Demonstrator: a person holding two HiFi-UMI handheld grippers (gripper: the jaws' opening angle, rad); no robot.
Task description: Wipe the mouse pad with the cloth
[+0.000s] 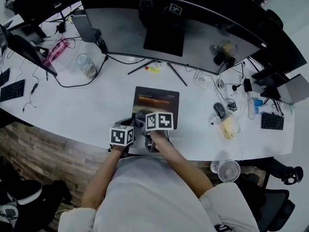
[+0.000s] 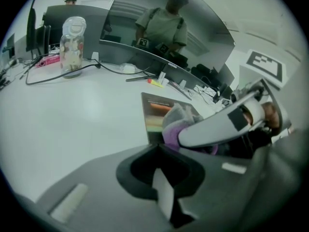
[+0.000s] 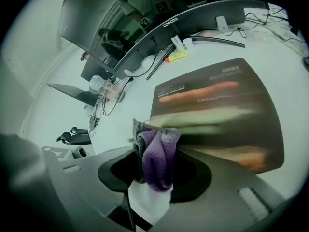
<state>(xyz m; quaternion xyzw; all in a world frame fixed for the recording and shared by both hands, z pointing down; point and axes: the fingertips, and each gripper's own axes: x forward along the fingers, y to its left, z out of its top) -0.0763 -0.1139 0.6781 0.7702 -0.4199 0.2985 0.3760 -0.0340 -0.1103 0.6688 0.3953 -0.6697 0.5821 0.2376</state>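
Though hidden overhead, cloth [image 3: 157,161] in right gripper [image 3: 153,180]

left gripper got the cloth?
No, the left gripper has its jaws together with nothing between them; the purple cloth is clamped in the right gripper.

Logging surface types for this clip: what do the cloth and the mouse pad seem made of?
Cloth: soft fuzzy pile in purple and grey, likely microfibre or terry. Mouse pad: thin, flat, dark mat with printed coloured bands, matte; probably fabric-topped.
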